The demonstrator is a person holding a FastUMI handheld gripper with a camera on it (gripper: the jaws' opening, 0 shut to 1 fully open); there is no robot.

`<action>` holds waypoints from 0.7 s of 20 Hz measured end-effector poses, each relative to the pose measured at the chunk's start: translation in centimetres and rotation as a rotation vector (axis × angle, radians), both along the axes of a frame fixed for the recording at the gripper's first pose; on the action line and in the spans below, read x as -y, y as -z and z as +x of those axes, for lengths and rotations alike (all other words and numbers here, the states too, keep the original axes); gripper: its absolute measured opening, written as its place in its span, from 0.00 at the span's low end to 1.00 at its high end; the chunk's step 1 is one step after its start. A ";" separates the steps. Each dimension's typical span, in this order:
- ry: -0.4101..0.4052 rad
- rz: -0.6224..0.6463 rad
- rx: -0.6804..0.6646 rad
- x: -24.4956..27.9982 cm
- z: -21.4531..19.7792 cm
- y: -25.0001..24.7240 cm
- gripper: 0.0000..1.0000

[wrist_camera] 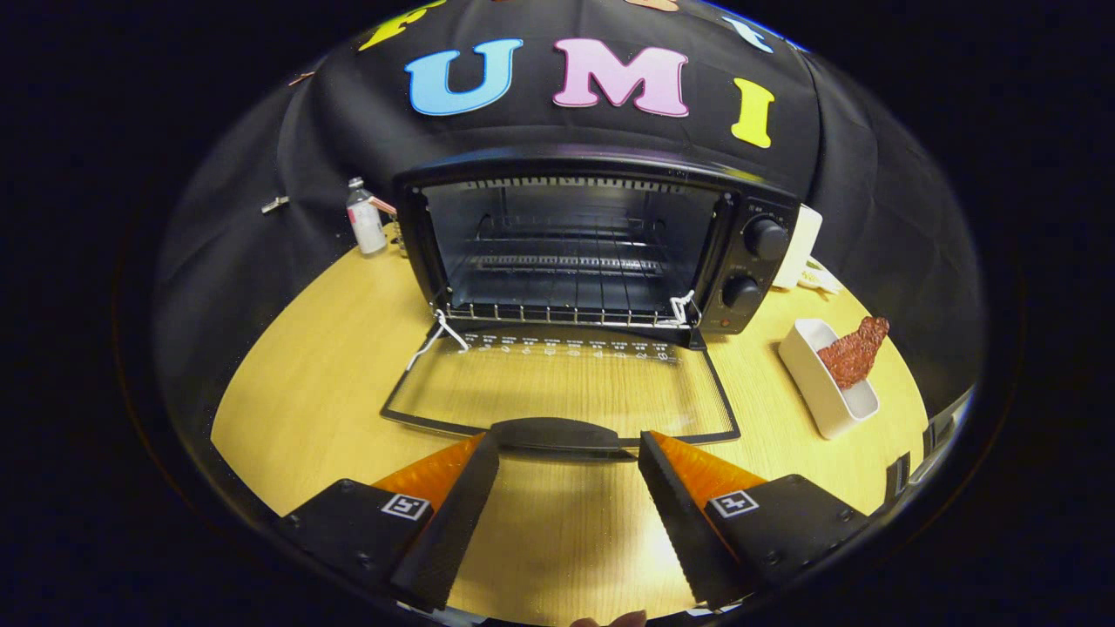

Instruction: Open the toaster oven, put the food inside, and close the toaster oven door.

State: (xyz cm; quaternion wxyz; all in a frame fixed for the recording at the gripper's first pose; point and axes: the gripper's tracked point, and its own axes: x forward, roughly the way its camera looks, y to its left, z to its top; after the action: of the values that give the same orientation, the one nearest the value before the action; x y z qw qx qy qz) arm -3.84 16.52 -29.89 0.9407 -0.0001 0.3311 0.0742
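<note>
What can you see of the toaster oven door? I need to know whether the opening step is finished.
The toaster oven door is fully open, folded down flat over the wooden table in front of the black toaster oven. It is a clear glass pane in a thin dark frame, with white markings along its hinge edge and a dark handle on its front edge. White cords join both hinge corners. The gripper is open, the handle just ahead of its fingertips.

Gripper: ridged wedge fingers, square coded tags, screwed mounts.
</note>
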 end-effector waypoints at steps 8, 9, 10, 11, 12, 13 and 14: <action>-0.154 0.049 0.199 2.8 -0.1 -9.4 1.00; -0.179 0.056 0.219 3.5 -0.3 -10.5 1.00; -0.203 0.078 0.239 4.2 -0.5 -11.6 1.00; -0.214 0.097 0.259 5.1 -0.4 -12.7 1.00; -0.213 0.109 0.269 6.5 -0.2 -13.5 1.00; -0.205 0.114 0.278 8.0 -0.1 -14.1 0.99; -0.192 0.119 0.285 9.8 -0.2 -14.6 0.99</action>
State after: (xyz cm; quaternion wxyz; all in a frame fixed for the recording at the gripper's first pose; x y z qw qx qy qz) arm -4.08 6.74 -15.32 0.9650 0.0133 0.1881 0.1820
